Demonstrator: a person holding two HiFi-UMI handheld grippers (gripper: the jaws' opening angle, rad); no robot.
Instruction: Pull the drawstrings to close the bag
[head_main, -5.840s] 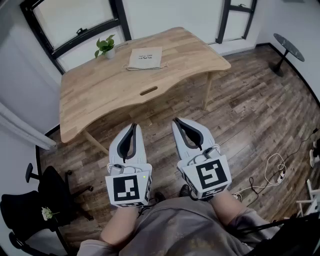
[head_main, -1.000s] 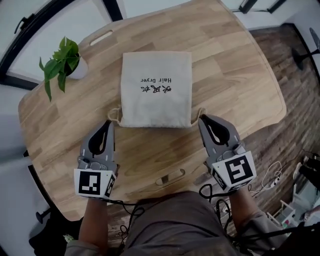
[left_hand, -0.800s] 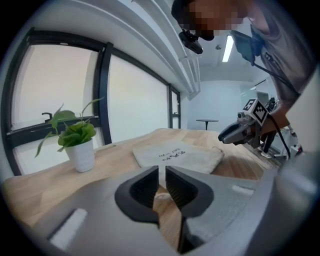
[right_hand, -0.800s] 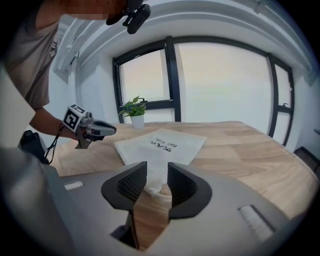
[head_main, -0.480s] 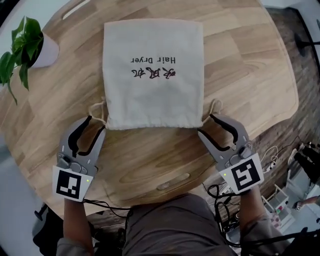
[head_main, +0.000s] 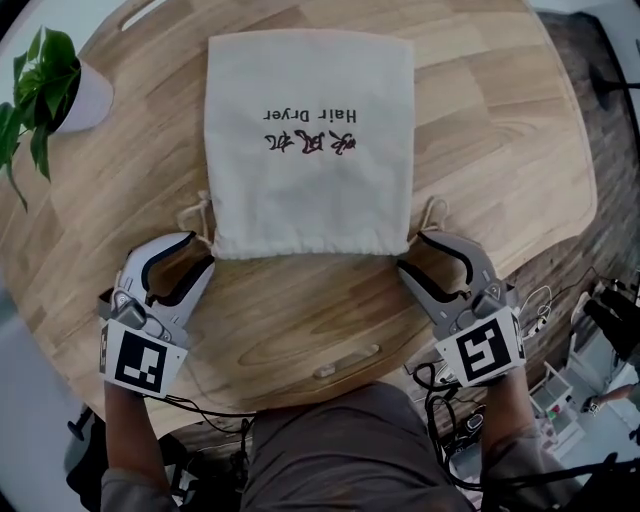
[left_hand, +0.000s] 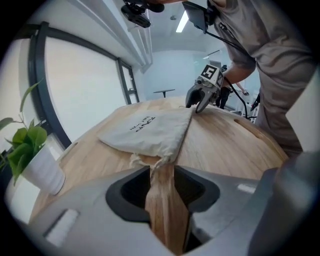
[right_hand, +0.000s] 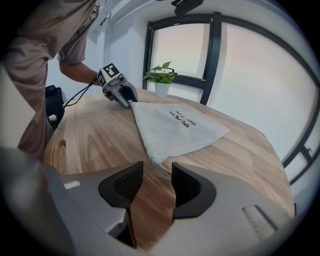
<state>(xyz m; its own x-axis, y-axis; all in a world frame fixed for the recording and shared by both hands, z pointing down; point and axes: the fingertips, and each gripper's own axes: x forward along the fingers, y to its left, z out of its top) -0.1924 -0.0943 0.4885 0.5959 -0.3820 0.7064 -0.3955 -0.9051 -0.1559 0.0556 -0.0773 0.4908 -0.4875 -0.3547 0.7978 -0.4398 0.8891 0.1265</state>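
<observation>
A cream cloth bag printed "Hair Dryer" lies flat on the wooden table, its gathered mouth toward me. A drawstring loop sticks out at each mouth corner, left and right. My left gripper stands open beside the left corner; in the left gripper view the string knot lies just ahead of the left gripper. My right gripper has just opened its jaws, with nothing between them. The bag's corner lies just beyond the right gripper.
A potted plant in a white pot stands at the table's far left. A slot is cut in the table near its front edge. Cables and a white rack sit on the floor to the right.
Both grippers have dropped toward the table at the bag's mouth corners. Their jaws, shut a second ago, now stand apart. The left gripper has rolled.
</observation>
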